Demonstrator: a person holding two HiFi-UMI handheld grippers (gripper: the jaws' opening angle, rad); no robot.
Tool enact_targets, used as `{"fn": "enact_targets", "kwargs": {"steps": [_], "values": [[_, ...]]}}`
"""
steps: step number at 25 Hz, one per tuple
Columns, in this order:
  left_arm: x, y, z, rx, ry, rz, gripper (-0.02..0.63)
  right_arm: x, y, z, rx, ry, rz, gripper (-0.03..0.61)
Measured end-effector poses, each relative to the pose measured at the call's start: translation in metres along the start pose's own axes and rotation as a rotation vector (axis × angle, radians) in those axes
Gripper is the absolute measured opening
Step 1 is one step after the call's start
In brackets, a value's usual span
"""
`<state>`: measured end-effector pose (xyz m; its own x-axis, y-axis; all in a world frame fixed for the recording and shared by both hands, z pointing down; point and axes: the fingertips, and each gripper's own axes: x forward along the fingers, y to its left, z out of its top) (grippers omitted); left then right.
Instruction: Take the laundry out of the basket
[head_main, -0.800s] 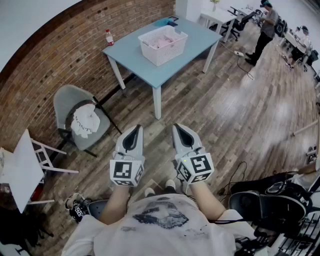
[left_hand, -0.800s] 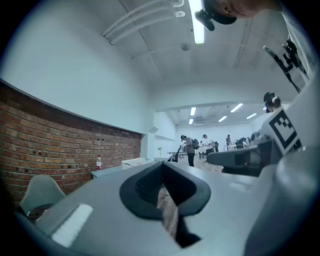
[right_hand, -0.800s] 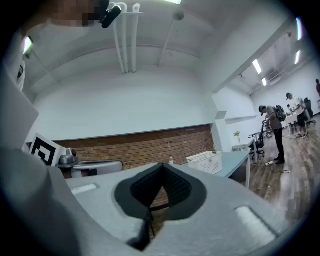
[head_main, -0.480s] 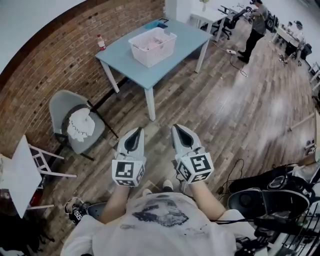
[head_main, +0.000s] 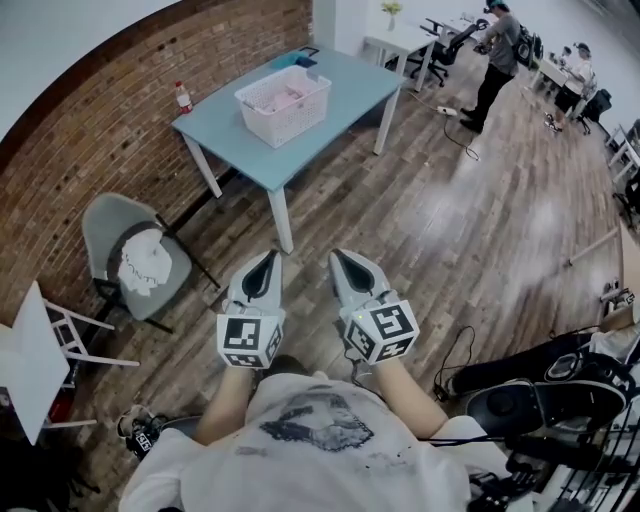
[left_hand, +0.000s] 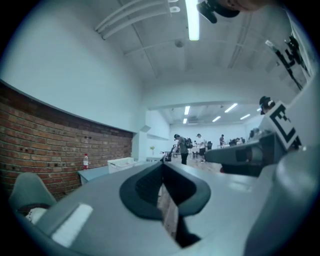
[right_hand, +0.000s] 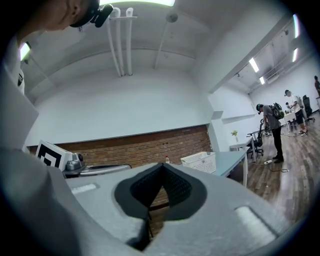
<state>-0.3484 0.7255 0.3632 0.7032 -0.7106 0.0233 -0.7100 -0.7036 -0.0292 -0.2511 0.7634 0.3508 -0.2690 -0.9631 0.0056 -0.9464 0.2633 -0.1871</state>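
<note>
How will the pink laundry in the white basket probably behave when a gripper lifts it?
Probably floppy: the laundry lies as a soft, shapeless heap inside the basket, so it should drape and sag. It looks light for its bulk. It might catch on the basket's openwork walls while it rises.

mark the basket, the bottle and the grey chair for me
laundry basket (head_main: 292, 122), head view, near side wall
bottle (head_main: 184, 100), head view, body below the red cap
grey chair (head_main: 105, 218), head view, backrest
</note>
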Motion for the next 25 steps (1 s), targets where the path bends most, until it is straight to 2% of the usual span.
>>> {"fn": "enact_targets", "kwargs": {"steps": [5, 11, 17, 25], "values": [[0.023, 0.015, -0.002, 0.002, 0.001, 0.007, -0.008, 0.027, -0.014, -0.005, 0.011, 0.014, 0.017, -0.003], [0.072, 0.063, -0.008, -0.003, 0.005, 0.013, -0.008, 0.095, -0.033, -0.011, 0.011, 0.027, 0.025, -0.003], [0.153, 0.122, -0.027, -0.020, 0.032, -0.012, -0.008, 0.185, -0.075, -0.017, 0.013, 0.044, 0.000, -0.003], [0.260, 0.206, -0.028, -0.021, 0.063, -0.042, -0.008, 0.314, -0.124, -0.007, 0.037, 0.062, -0.020, -0.003]]}}
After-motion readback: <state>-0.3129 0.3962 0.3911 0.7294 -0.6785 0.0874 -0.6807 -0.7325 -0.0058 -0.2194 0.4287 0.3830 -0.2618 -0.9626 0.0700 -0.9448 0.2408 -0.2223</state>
